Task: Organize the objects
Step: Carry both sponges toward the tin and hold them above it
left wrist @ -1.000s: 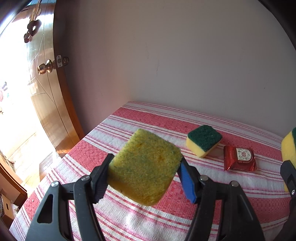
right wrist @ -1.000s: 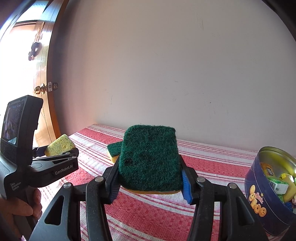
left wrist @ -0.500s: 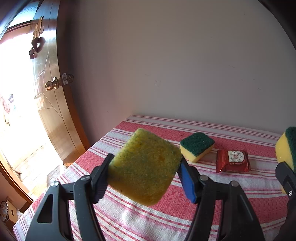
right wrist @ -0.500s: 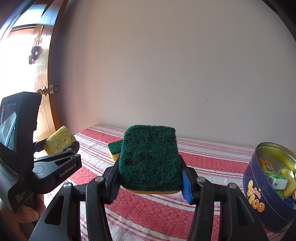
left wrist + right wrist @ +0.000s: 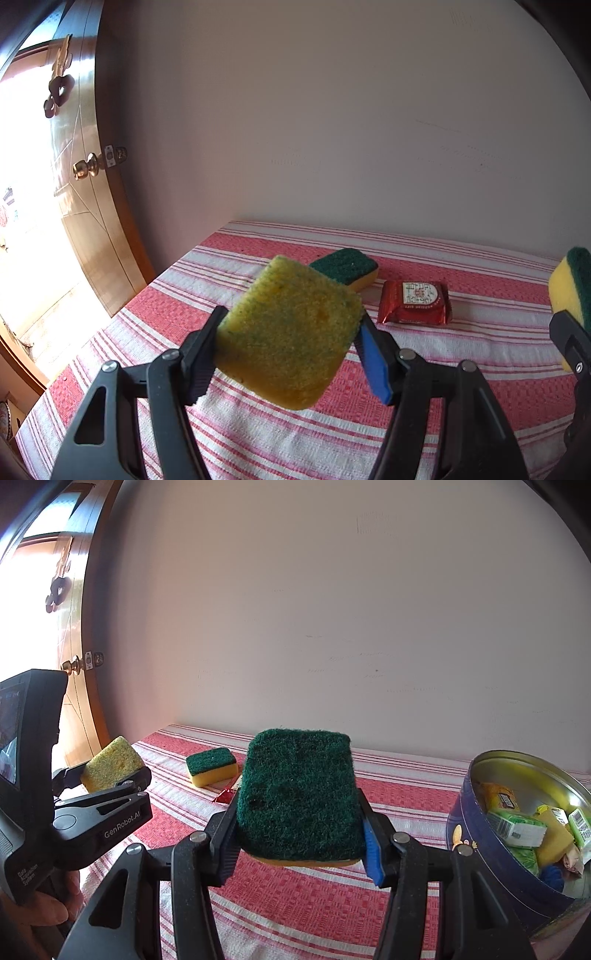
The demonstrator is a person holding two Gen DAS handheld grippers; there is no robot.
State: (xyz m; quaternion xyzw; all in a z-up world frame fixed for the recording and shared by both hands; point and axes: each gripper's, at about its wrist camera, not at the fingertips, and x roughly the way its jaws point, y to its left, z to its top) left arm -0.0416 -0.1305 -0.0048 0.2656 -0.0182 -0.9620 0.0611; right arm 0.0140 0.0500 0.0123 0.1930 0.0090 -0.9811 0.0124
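Observation:
My left gripper [image 5: 291,343] is shut on a yellow sponge [image 5: 291,332], held above the striped tablecloth; it also shows in the right wrist view [image 5: 110,762]. My right gripper [image 5: 299,823] is shut on a green-topped sponge [image 5: 297,794], held flat above the cloth; its edge shows in the left wrist view [image 5: 570,288]. A third sponge [image 5: 349,267], green on yellow, lies on the cloth near the wall, also in the right wrist view [image 5: 211,766]. A red foil packet [image 5: 415,302] lies to its right.
A round blue tin [image 5: 476,849] with several snack packets stands open at the right. The red-and-white striped table [image 5: 461,406] meets a plain wall behind. A wooden door [image 5: 85,206] with a brass knob is at the left.
Both grippers have lifted a little and tilted up, still holding their sponges. The left gripper has swung right, so the lying sponge now sits partly behind the held yellow one.

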